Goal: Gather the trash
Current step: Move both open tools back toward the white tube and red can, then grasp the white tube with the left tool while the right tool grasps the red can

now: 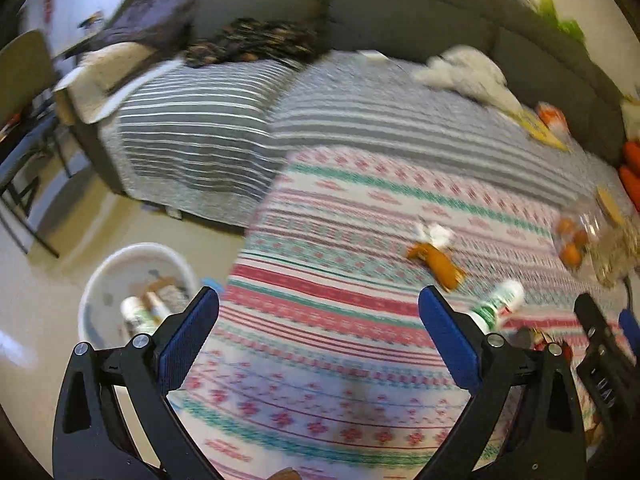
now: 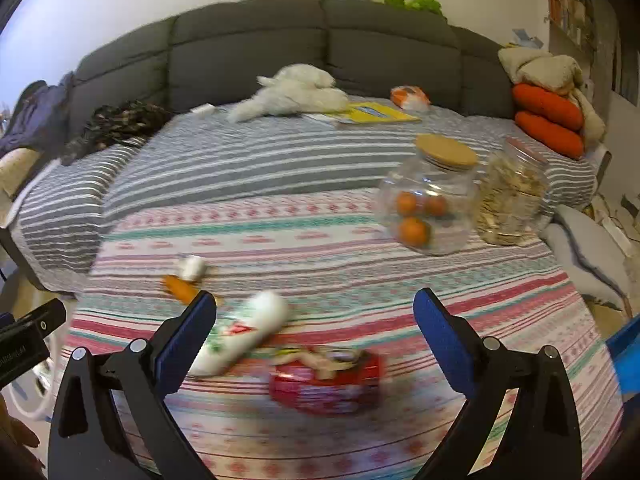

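Fingers: left gripper (image 1: pixel 319 304) spread wide, empty, over patterned blanket (image 1: pixel 340 344) | right gripper (image 2: pixel 315 308) spread wide, empty, above red wrapper (image 2: pixel 326 380) | white bottle (image 2: pixel 240 336) just left of wrapper | orange wrapper (image 1: pixel 436 266) farther back | white bin (image 1: pixel 136 284) on floor, left of bed, holding trash

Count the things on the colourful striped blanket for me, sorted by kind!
Clear glass jars: 2, one with oranges, one with dry flakes.
White plastic bottle: 1
Red snack wrapper: 1
Orange wrapper: 1
Small white crumpled scrap: 1
Total: 6
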`<state>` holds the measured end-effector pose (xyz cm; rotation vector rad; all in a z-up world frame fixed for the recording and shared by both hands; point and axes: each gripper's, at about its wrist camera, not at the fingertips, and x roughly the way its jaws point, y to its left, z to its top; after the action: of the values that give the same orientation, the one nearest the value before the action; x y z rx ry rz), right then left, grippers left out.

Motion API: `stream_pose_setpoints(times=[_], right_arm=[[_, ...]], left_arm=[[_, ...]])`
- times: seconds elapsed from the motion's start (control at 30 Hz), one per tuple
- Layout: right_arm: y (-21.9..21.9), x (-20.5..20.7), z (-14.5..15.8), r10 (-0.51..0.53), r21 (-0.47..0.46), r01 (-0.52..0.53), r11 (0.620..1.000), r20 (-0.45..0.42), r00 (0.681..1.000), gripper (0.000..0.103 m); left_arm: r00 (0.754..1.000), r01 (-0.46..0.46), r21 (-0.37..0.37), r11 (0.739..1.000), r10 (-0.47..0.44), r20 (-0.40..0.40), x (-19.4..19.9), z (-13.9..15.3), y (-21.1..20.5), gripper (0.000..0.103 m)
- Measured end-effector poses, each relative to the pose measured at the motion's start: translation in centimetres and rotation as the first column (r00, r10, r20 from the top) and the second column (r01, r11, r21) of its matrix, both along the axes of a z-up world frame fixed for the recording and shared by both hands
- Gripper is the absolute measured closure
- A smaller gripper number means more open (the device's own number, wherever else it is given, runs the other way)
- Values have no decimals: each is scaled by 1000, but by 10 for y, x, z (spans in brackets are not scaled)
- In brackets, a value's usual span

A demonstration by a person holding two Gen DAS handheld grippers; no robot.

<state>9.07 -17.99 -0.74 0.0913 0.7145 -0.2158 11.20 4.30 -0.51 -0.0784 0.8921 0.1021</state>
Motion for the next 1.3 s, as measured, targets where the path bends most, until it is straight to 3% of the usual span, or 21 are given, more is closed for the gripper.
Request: stream_pose_setpoints(times=[0.13, 0.27, 0.4, 0.47, 0.6, 0.63, 0.67, 0.7, 0.77, 0.83, 0.97, 1.1, 1.13, 1.2, 1.3], right_arm=[[-41, -2, -5, -29, 42, 31, 999, -40, 999, 7], [-77, -3, -4, -51, 102, 58, 993, -63, 997, 7], [-104, 3, -7, 36, 170, -19, 985, -95, 995, 7], [-109, 7, -11, 129, 197, -106, 975, -108, 986, 7], [-103, 12, -21, 330, 189, -308, 932, -100, 939, 7], [-98, 13, -25, 390, 198, -367, 909, -99, 915, 7], [-92, 14, -29, 436, 206, -409, 889, -104, 894, 7], [-87, 16, -33, 473, 210, -444, 871, -114, 874, 7], [-73, 18, -43, 543, 207, -512, 834, -143, 827, 7], [-60, 19, -52, 601, 207, -568, 796, -162, 783, 7], [-39, 23, -66, 658, 193, -630, 752, -198, 726, 7], [-22, 32, -80, 650, 143, -635, 759, -238, 722, 7], [-20, 36, -86, 644, 160, -625, 764, -254, 722, 16], [-21, 40, -90, 645, 202, -613, 764, -250, 722, 24], [-24, 40, -82, 610, 182, -583, 792, -235, 756, 31]], left_arm=[[990, 130, 14, 991, -129, -57, 14, -15, -39, 7], [959, 269, 53, 962, -263, -105, 24, -27, -76, 7], [885, 453, 147, 879, -424, -194, 30, -44, -115, 8], [851, 517, 195, 834, -475, -223, 32, -49, -129, 18], [730, 675, 220, 704, -594, -339, 42, -67, -154, 27], [709, 697, 224, 681, -608, -356, 42, -71, -158, 37], [690, 716, 228, 659, -622, -371, 43, -76, -161, 56], [670, 734, 218, 644, -632, -389, 43, -81, -164, 66], [666, 736, 200, 647, -639, -384, 44, -81, -160, 66], [676, 723, 143, 676, -648, -351, 43, -72, -145, 66], [743, 649, 64, 758, -614, -267, 36, -48, -103, 66], [811, 559, -45, 828, -558, -175, 17, -25, -71, 66], [822, 544, -62, 836, -547, -158, 13, -21, -68, 66], [844, 516, -93, 851, -524, -117, 7, -12, -64, 66], [867, 486, -137, 863, -496, -44, -2, 2, -63, 66]])
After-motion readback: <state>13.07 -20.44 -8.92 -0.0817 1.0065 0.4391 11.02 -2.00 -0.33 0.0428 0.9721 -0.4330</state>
